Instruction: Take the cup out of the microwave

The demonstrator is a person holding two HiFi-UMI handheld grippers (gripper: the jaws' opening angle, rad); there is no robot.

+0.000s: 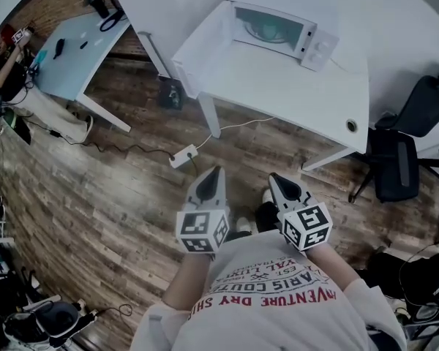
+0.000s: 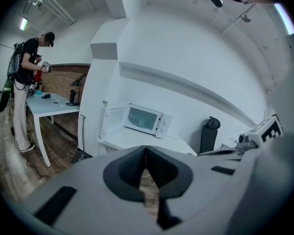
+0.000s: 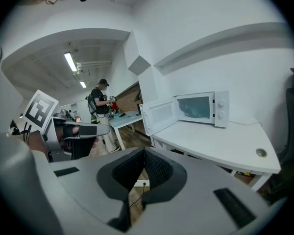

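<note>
Dimly, cup (teal blur), inside microwave

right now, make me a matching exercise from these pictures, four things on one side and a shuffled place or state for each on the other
Things
1. microwave door
2. left tongs
3. power strip
4. office chair

Place or state
a. white, lying on the wood floor with cables
b. shut, nothing between them
c. swung open
d. black, at the right end of the desk in the head view

Pairs: 1-c, 2-b, 3-a, 4-d
</note>
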